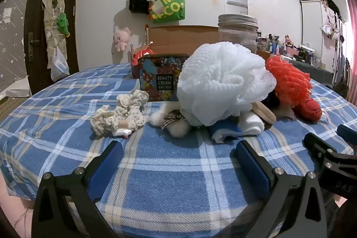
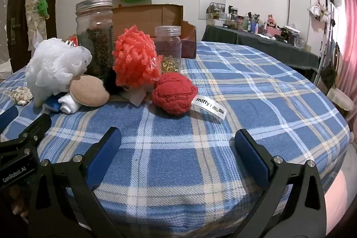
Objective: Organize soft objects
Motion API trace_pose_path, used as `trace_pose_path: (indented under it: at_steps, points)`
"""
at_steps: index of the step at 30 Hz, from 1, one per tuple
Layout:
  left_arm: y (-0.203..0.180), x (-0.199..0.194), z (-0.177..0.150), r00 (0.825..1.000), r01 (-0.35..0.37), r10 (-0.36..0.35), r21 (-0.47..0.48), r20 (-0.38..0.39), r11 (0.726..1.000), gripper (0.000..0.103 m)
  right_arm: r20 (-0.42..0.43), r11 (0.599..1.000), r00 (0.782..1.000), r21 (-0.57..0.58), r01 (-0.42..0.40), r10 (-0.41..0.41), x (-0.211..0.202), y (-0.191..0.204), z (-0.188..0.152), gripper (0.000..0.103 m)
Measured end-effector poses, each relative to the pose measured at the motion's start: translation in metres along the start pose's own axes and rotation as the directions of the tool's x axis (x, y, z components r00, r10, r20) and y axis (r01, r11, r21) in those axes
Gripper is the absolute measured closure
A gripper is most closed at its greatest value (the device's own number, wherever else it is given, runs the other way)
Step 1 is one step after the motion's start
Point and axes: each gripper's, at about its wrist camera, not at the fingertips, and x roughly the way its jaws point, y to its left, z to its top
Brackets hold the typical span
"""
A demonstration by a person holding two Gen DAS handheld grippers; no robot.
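Observation:
A pile of soft things lies on the blue plaid table [image 1: 169, 171]. A white mesh bath pouf [image 1: 223, 81] tops it, with an orange-red pouf [image 1: 290, 79] and a red knitted ball [image 1: 309, 108] to its right. A cream crochet piece [image 1: 122, 113], a fluffy white item with a checked bow [image 1: 171, 119] and a white-and-blue cloth [image 1: 232, 128] lie in front. My left gripper [image 1: 178, 153] stands open, short of the pile. My right gripper [image 2: 178, 139] is open too, nothing between its fingers, just short of the red ball [image 2: 174, 93] with its "miffy" tag [image 2: 209, 108].
A floral "Beauty Cream" tin [image 1: 160, 79] stands behind the pile. Two lidded glass jars [image 2: 96, 37] [image 2: 168, 48] and an open cardboard box [image 2: 151, 17] stand at the back. A round tan pad [image 2: 89, 90] leans in the pile. The table edge drops off at right [image 2: 339, 126].

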Motion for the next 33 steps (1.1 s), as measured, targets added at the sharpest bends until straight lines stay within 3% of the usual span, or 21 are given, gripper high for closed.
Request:
trace_pose_path:
  at_steps: [33]
  points:
    - [0.0001, 0.0002, 0.0, 1.0, 0.002, -0.002, -0.004, -0.007, 1.0, 0.0, 0.006, 1.0, 1.0, 0.008, -0.011, 0.011, 0.0007, -0.0005, 0.0004, 0.0]
